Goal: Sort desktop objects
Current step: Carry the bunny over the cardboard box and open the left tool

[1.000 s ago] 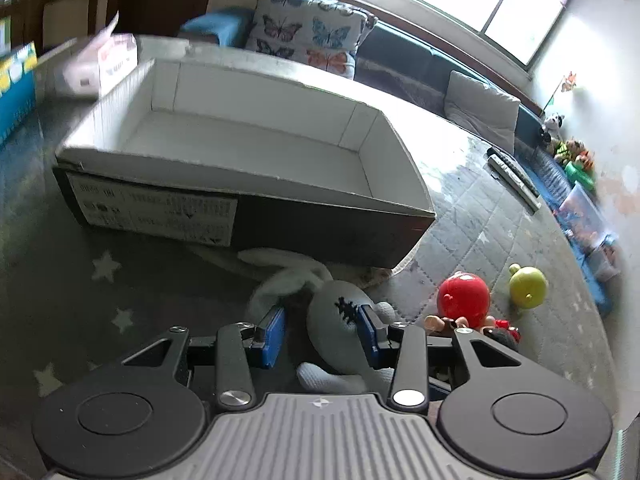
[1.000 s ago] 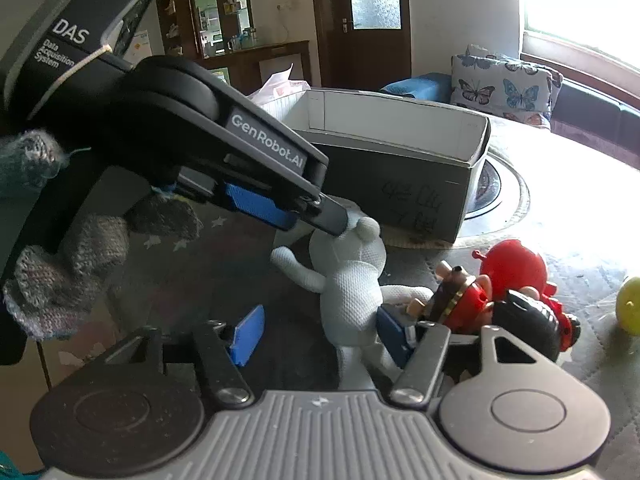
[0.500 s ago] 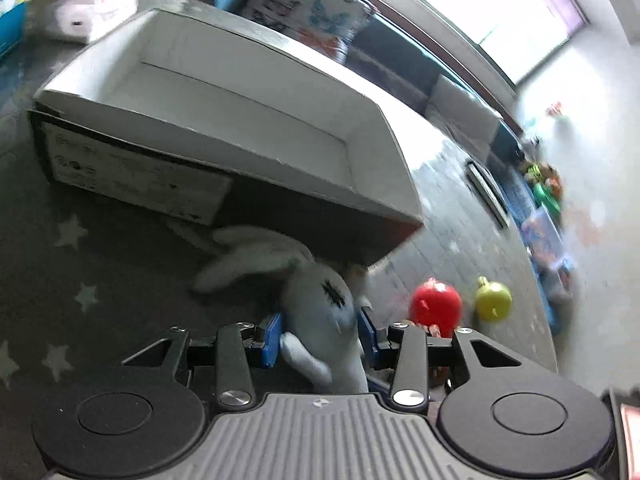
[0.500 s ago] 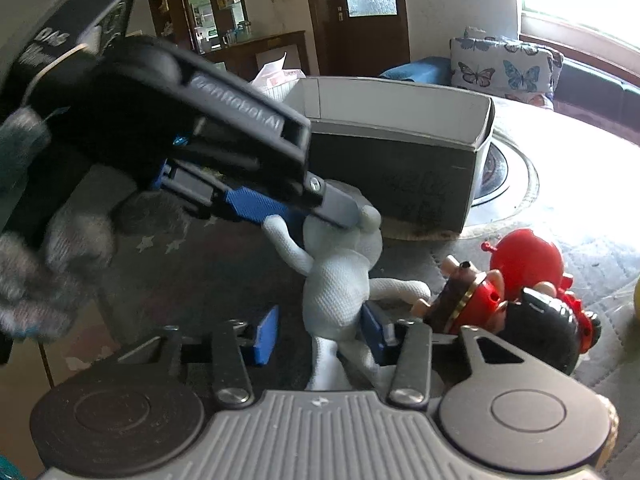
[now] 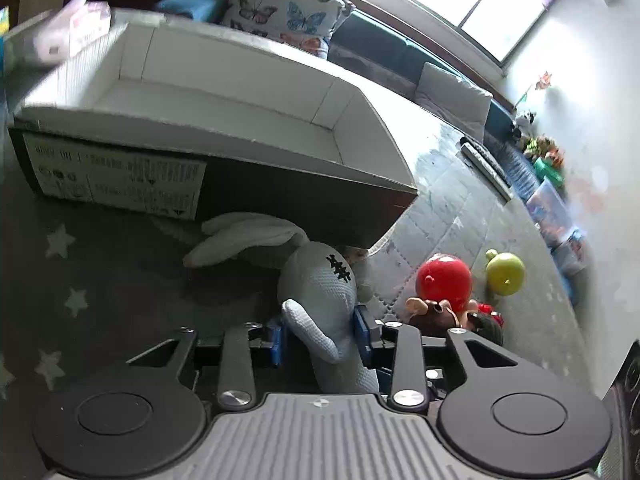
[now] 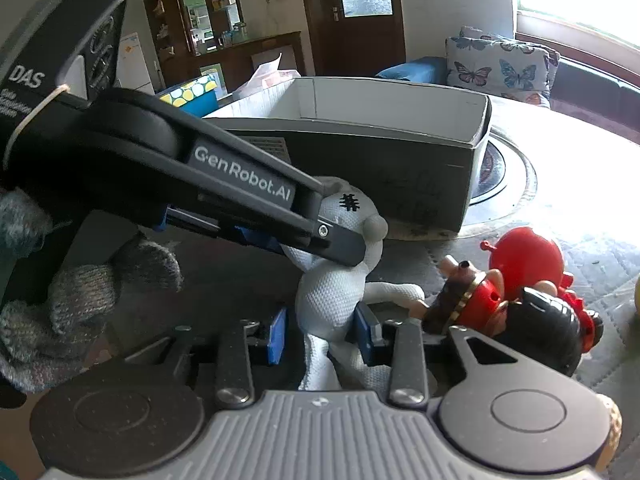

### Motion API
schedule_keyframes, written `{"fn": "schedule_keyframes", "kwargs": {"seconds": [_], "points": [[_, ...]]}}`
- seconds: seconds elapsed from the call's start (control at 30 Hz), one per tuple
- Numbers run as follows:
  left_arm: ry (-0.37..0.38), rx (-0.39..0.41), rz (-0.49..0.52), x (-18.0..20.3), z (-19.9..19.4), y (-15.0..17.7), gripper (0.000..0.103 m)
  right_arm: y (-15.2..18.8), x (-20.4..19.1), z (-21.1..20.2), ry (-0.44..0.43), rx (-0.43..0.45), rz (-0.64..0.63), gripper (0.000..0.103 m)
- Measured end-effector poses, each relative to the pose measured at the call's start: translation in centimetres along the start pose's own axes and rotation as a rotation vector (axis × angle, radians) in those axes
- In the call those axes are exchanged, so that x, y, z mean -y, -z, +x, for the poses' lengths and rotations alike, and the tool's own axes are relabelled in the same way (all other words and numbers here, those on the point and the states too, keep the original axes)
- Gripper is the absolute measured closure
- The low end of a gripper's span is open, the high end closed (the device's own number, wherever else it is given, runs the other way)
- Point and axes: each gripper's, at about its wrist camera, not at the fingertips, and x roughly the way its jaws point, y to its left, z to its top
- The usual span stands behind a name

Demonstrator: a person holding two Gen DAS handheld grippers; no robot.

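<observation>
The open cardboard box (image 5: 224, 96) sits at twelve o'clock, presumably the sorting bin. Before it lies the plush bunny (image 5: 320, 292), clamped by both: the left hand-held gripper (image 5: 320, 336) on its neck, the right hand-held gripper (image 6: 320, 330) on its torso, probably for a steadier lift. A red toy (image 5: 444, 282) and green ball (image 5: 505, 274) wait at two o'clock.
</observation>
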Motion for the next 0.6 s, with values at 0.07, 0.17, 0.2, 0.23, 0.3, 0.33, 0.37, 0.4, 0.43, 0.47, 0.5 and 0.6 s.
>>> {"fn": "schedule_keyframes", "kwargs": {"seconds": [0.07, 0.17, 0.2, 0.23, 0.3, 0.33, 0.37, 0.4, 0.43, 0.47, 0.5, 0.6], "points": [[-0.022, 0.012, 0.034, 0.5, -0.4, 0.3, 0.069, 0.0, -0.2, -0.1, -0.006, -0.001, -0.003, 0.072], [-0.044, 0.03, 0.064, 0.9, -0.9, 0.8, 0.071, 0.2, -0.5, -0.1, -0.014, 0.0, -0.003, 0.073], [-0.05, 0.036, 0.069, 0.9, -1.1, 0.9, 0.071, 0.2, -0.6, -0.2, -0.017, 0.002, -0.003, 0.074], [-0.055, 0.041, 0.073, 1.0, -1.3, 1.0, 0.071, 0.2, -0.7, -0.3, -0.02, 0.004, -0.004, 0.074], [-0.068, 0.054, 0.083, 1.2, -1.9, 1.1, 0.071, 0.1, -0.9, -0.5, -0.027, 0.011, -0.007, 0.074], [-0.074, 0.063, 0.093, 1.4, -2.1, 1.1, 0.071, 0.0, -1.0, -0.6, -0.028, 0.015, -0.011, 0.074], [-0.082, 0.07, 0.104, 1.7, -2.4, 1.0, 0.071, 0.0, -1.2, -0.8, -0.03, 0.02, -0.014, 0.074], [-0.089, 0.079, 0.114, 1.9, -2.6, 1.0, 0.071, -0.2, -1.3, -0.9, -0.031, 0.025, -0.016, 0.074], [-0.094, 0.088, 0.123, 2.1, -2.8, 0.9, 0.072, -0.3, -1.4, -1.1, -0.032, 0.029, -0.017, 0.074], [-0.098, 0.098, 0.133, 2.4, -3.0, 0.9, 0.072, -0.4, -1.5, -1.2, -0.032, 0.035, -0.018, 0.074], [-0.102, 0.106, 0.142, 2.6, -3.2, 0.8, 0.072, -0.6, -1.5, -1.3, -0.034, 0.041, -0.019, 0.074], [-0.106, 0.125, 0.155, 2.9, -3.7, 0.2, 0.072, -1.1, -1.6, -1.7, -0.037, 0.057, -0.015, 0.074]]}}
